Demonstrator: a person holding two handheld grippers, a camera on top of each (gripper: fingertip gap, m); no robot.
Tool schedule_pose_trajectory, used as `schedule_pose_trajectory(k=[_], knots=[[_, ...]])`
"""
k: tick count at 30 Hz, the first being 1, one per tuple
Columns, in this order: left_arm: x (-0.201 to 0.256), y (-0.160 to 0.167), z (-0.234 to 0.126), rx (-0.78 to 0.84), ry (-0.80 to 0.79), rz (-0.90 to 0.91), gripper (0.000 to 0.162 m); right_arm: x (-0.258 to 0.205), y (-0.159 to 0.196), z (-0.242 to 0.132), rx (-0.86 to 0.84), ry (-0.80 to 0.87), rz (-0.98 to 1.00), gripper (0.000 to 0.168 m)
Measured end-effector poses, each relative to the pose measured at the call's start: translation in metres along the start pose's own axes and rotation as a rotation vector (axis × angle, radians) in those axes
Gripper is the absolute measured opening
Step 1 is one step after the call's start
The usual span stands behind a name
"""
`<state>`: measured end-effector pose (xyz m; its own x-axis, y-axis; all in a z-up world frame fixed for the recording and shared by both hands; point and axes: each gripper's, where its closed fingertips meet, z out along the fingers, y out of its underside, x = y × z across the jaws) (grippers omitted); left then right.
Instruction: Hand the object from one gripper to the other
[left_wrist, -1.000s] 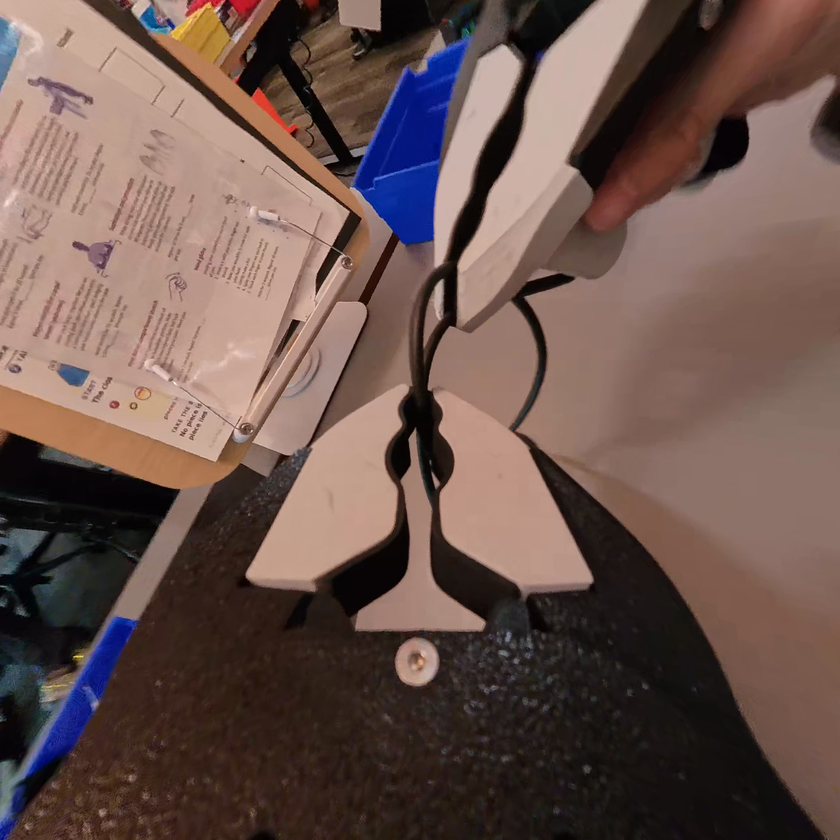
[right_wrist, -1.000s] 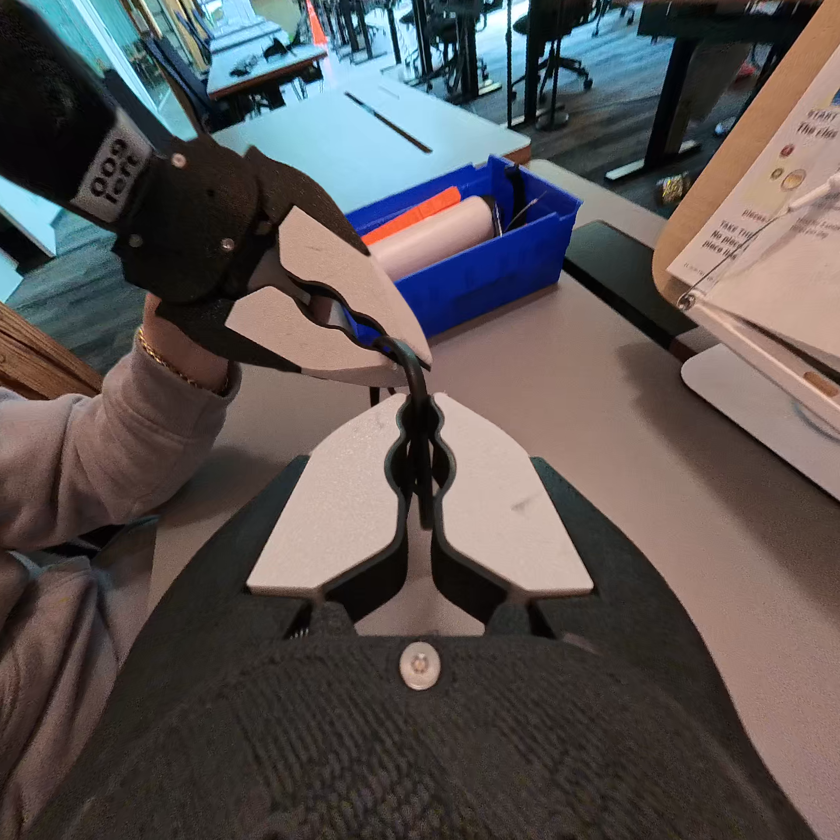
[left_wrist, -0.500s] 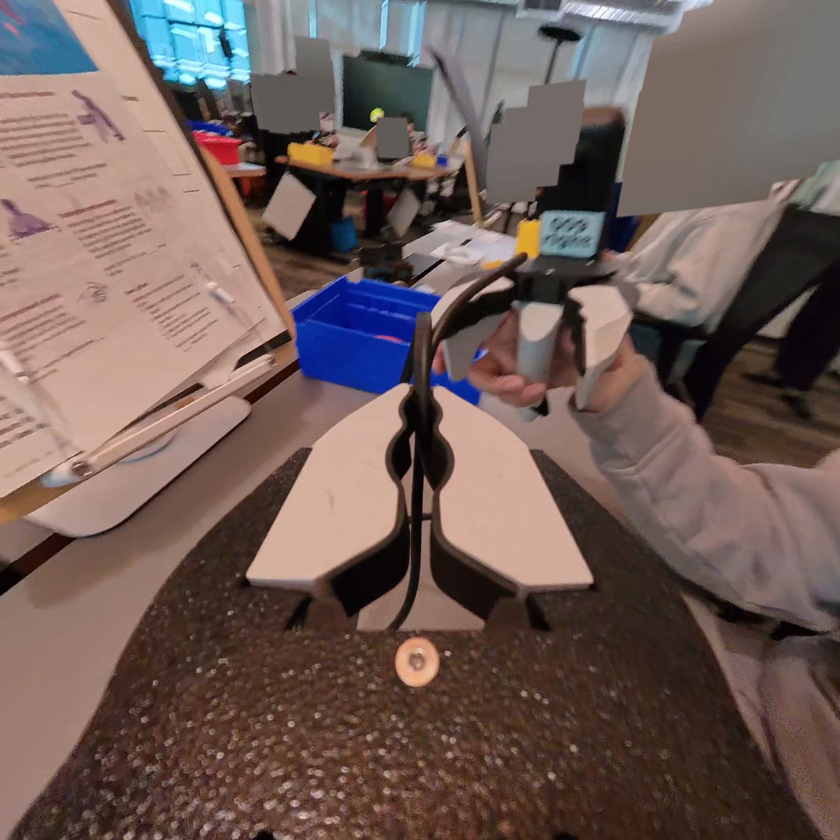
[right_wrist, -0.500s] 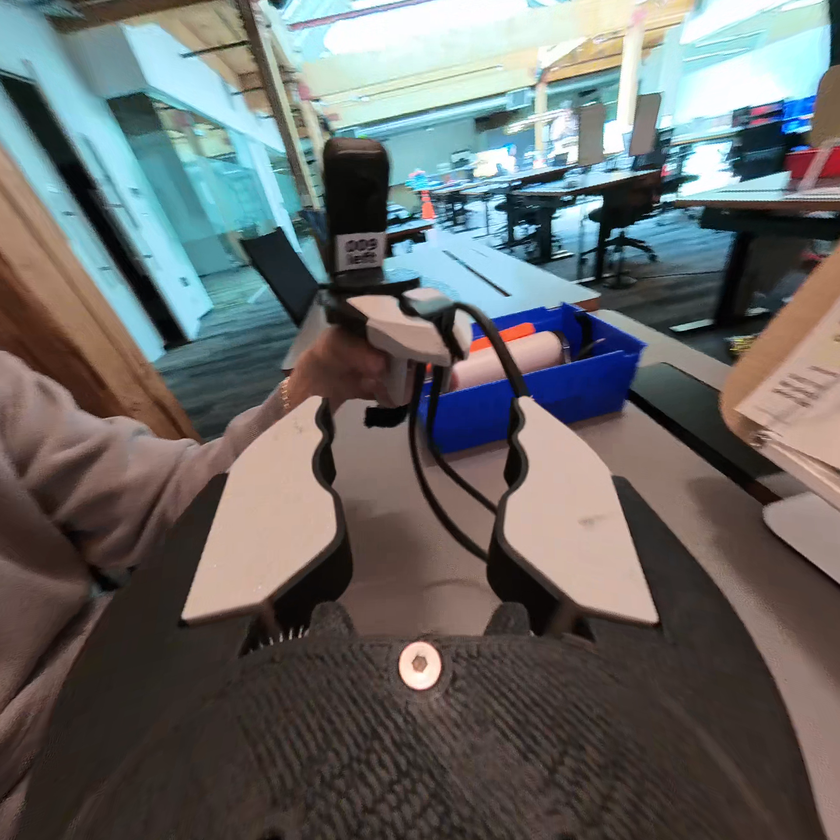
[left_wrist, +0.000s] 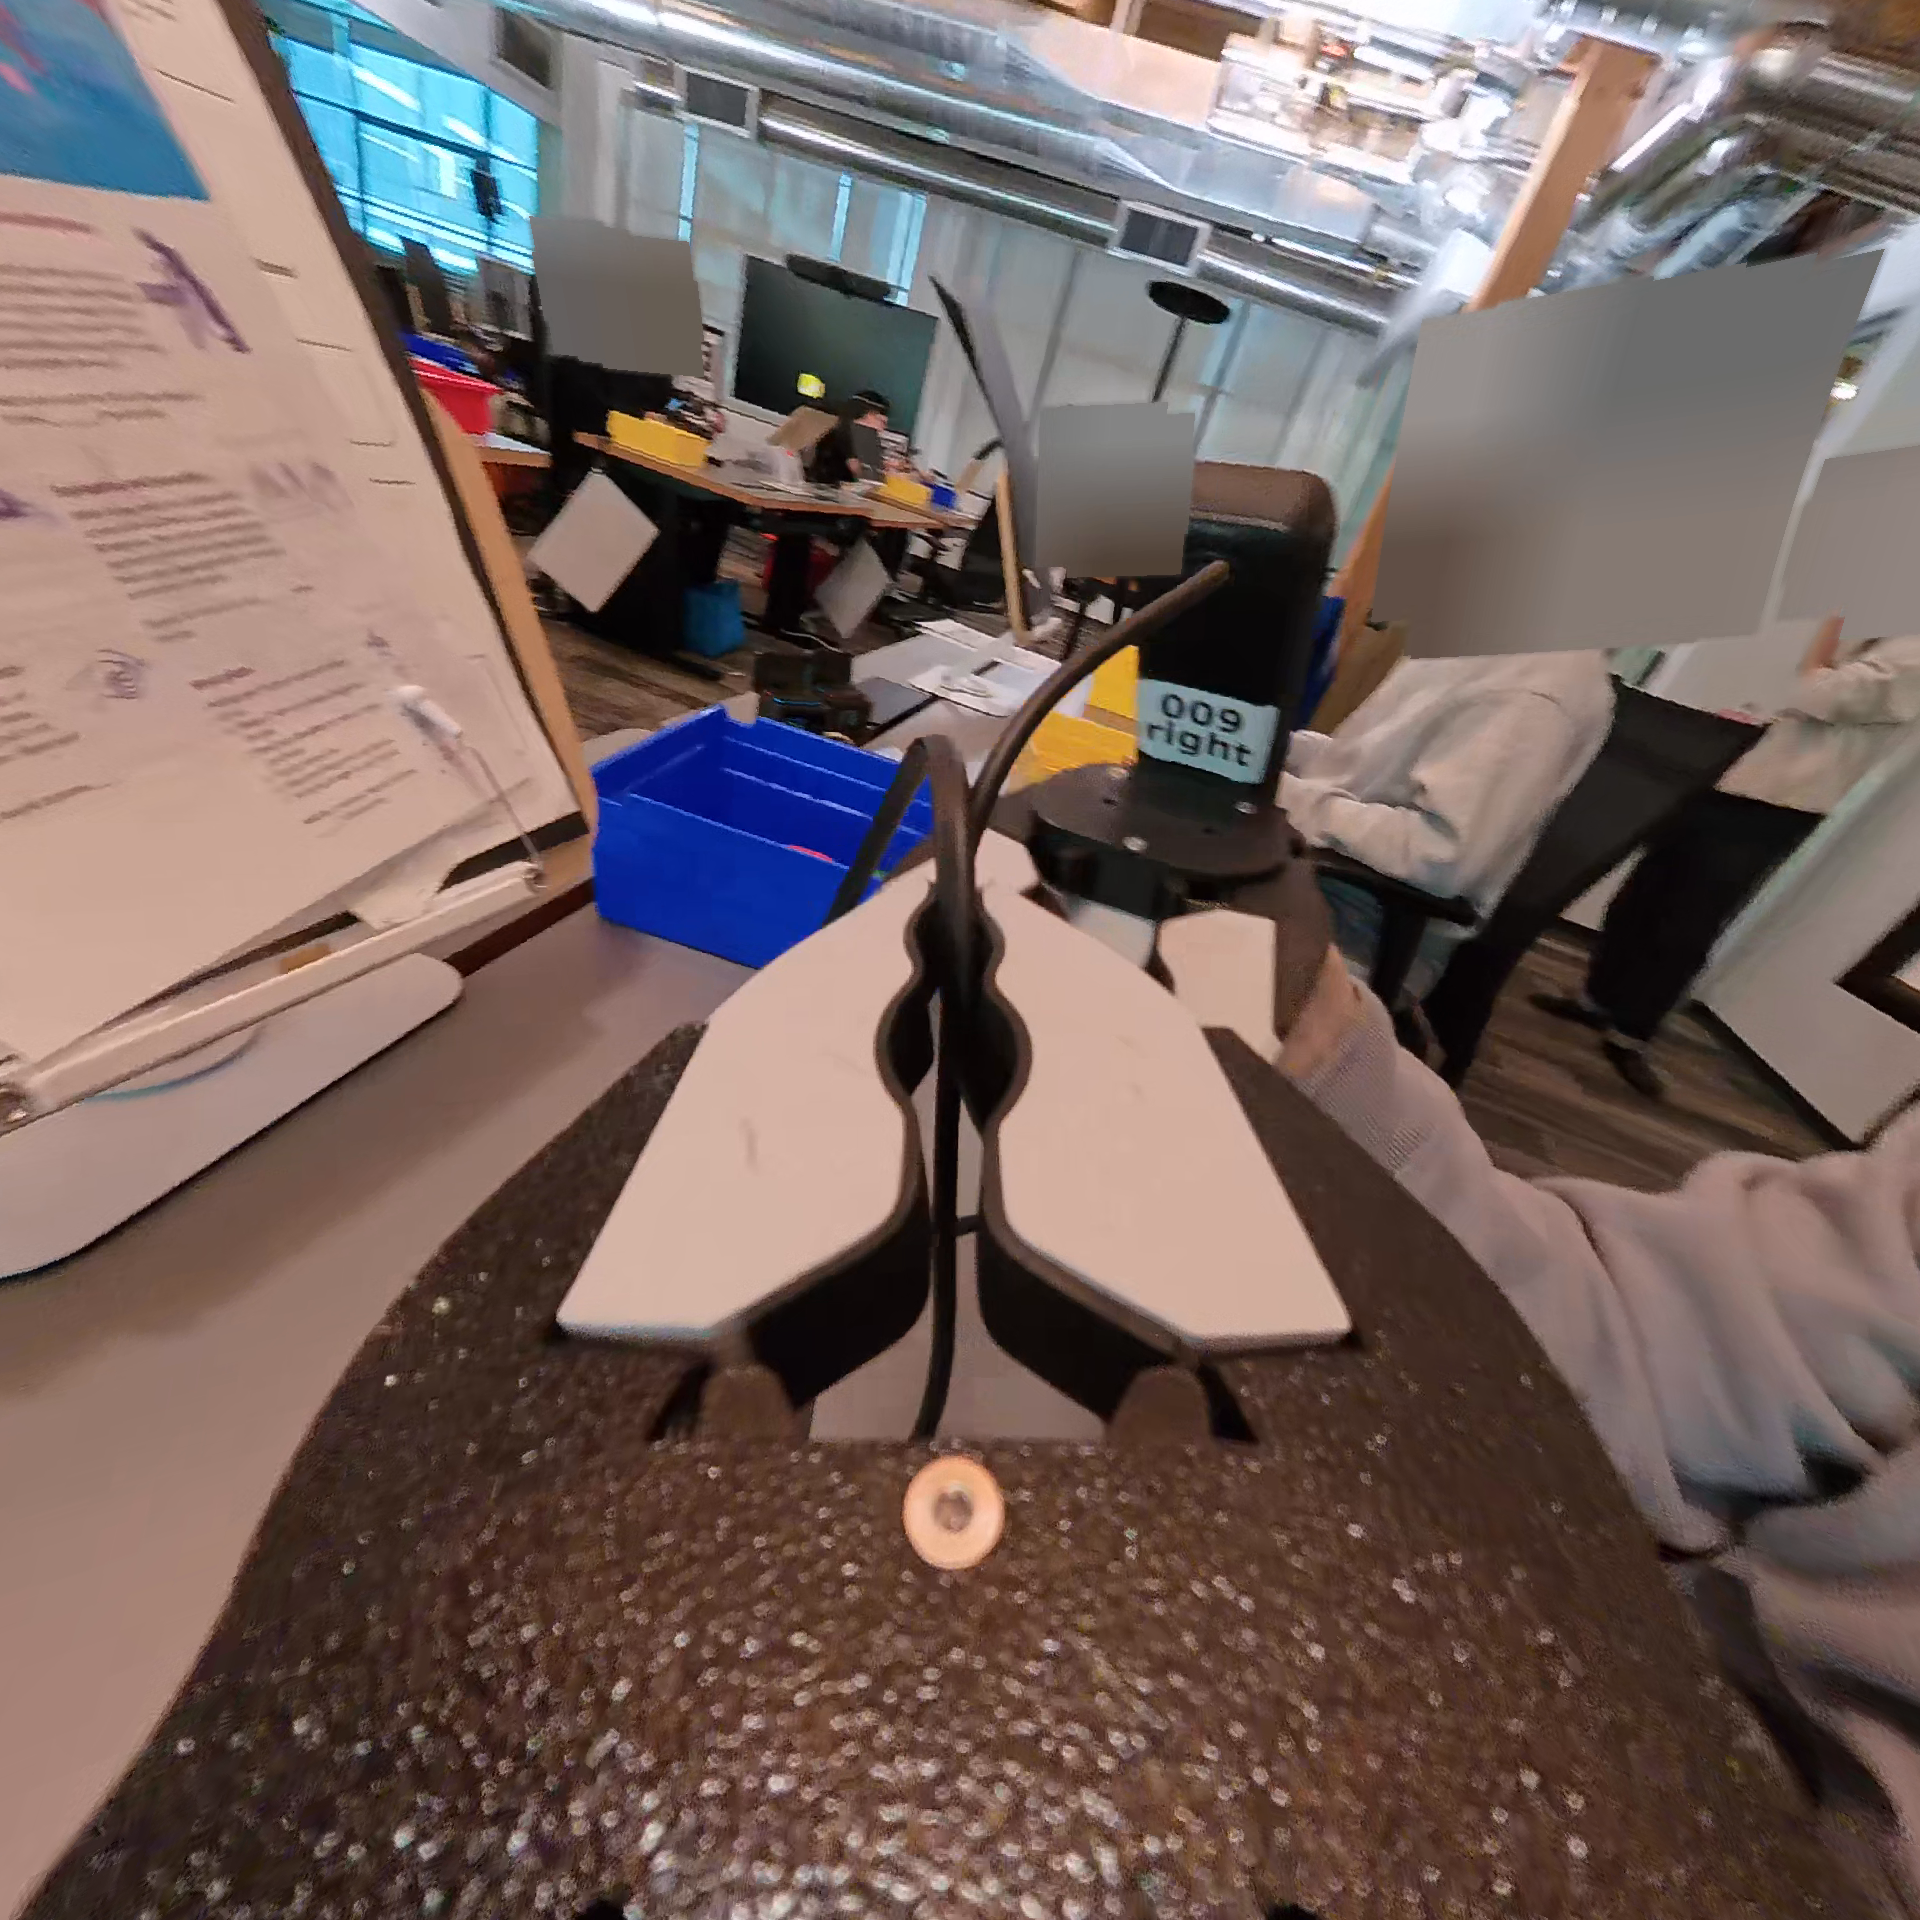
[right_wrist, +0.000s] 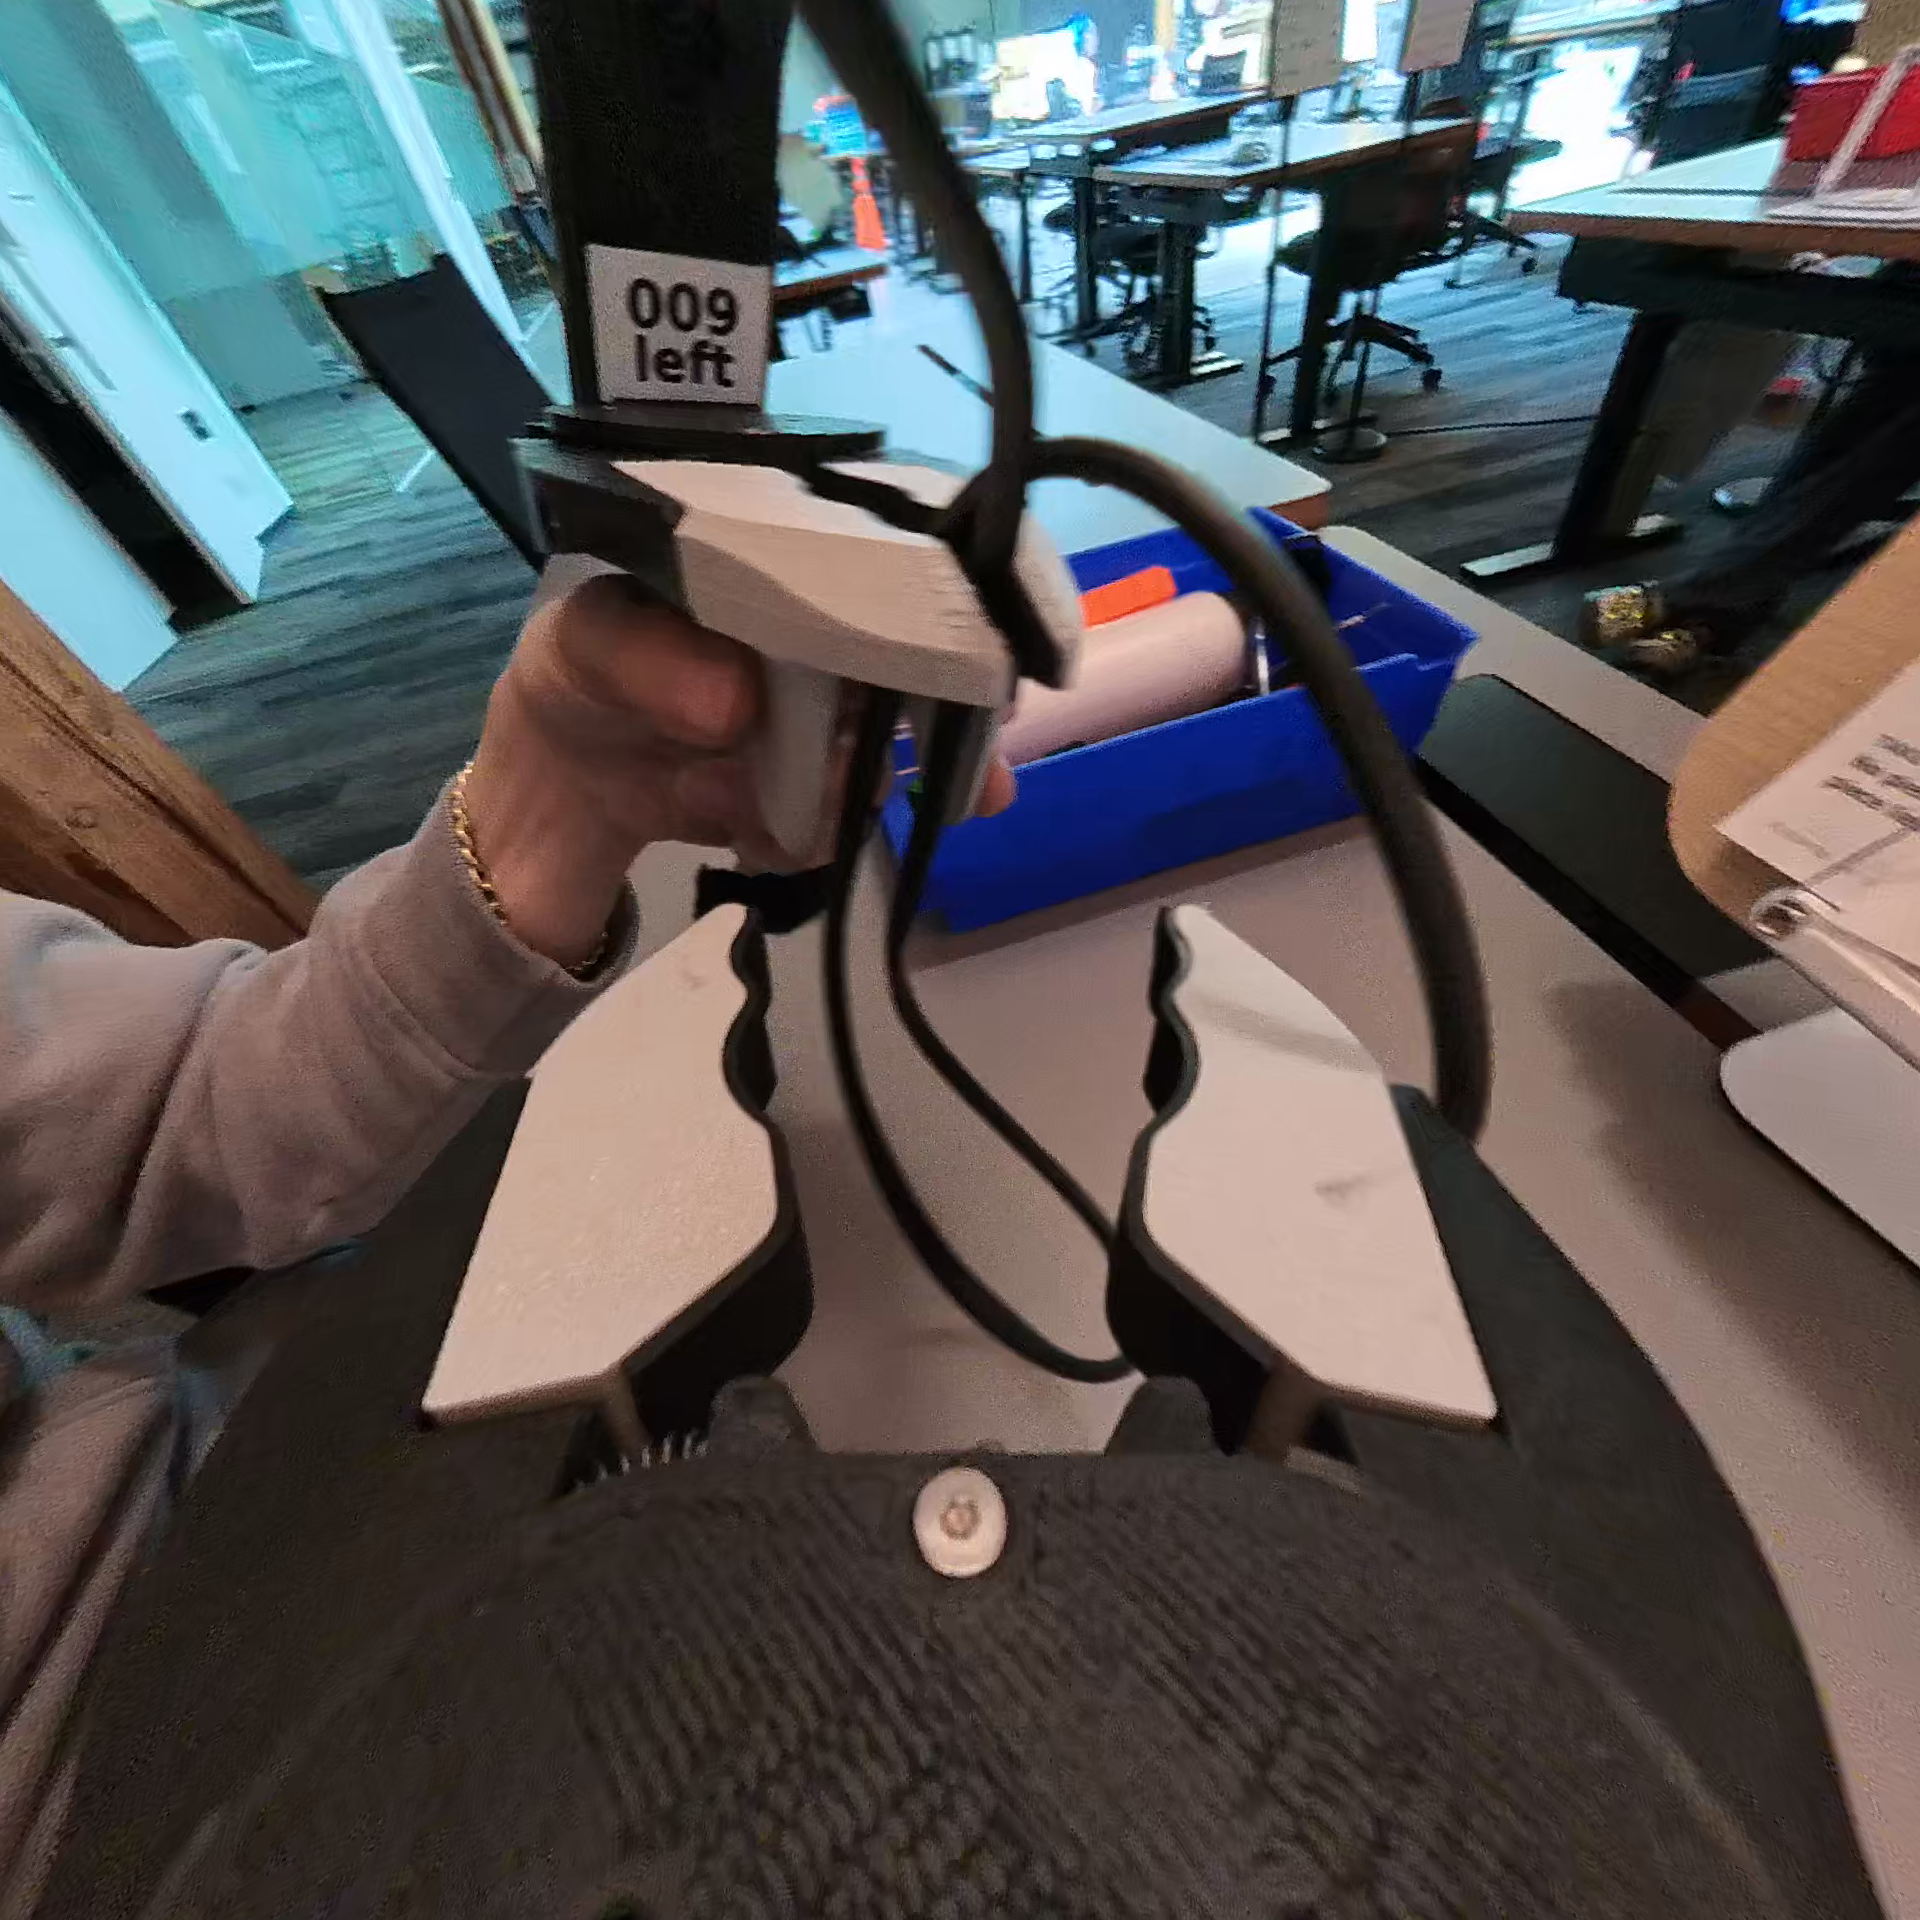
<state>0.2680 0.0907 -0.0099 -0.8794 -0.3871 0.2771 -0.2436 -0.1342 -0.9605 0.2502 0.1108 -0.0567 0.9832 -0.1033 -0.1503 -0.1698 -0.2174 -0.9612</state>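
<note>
A black cable (left_wrist: 940, 1195) is clamped between the jaws of my left gripper (left_wrist: 956, 894), which is shut on it. The cable arches up past the tips. In the right wrist view the left gripper (right_wrist: 1023, 623) is held up by a hand, and the cable (right_wrist: 1458, 1039) hangs from it in loops. My right gripper (right_wrist: 956, 914) is open. The loops dangle between and beside its fingers without being pinched. In the left wrist view the right gripper (left_wrist: 1164, 935) sits just behind my left fingers, partly hidden.
A blue bin (right_wrist: 1174, 800) with a white cylinder (right_wrist: 1132, 644) and an orange item stands at the far side of the grey table (right_wrist: 1558, 1143). It also shows in the left wrist view (left_wrist: 717, 862). A document stand with printed sheets (left_wrist: 208, 623) rises beside it. People stand in the background. Some 5 cm of space lies between my two pairs of fingers.
One second ago both grippers were shut on the cable low over the table. The right gripper has opened and let go. The left gripper has lifted the cable and now sits closer to the right.
</note>
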Motion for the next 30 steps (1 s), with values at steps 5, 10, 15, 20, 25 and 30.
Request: schedule_pose_trajectory(k=[5,10,15,20,25,30], knots=[[0.005,0.002,0.004,-0.019,-0.007,0.0,0.003,0.001,0.001,0.013,0.003,0.011,-0.014,0.045],[0.005,-0.001,0.001,-0.005,-0.007,-0.008,0.003,-0.014,-0.002,0.015,0.037,-0.114,-0.024,0.006],[0.0,-0.004,-0.006,0.009,-0.027,-0.02,0.003,-0.02,-0.004,0.007,0.025,-0.161,-0.051,0.005],[-0.005,-0.002,-0.005,0.013,-0.023,-0.107,0.028,-0.012,0.001,-0.003,-0.035,-0.117,0.005,0.005],[-0.02,0.001,-0.023,-0.057,-0.139,0.024,0.062,0.011,0.016,-0.029,-0.131,0.023,0.073,0.004],[0.007,0.014,-0.016,-0.18,-0.165,0.65,0.058,0.002,0.027,-0.042,-0.163,-0.076,0.13,0.005]])
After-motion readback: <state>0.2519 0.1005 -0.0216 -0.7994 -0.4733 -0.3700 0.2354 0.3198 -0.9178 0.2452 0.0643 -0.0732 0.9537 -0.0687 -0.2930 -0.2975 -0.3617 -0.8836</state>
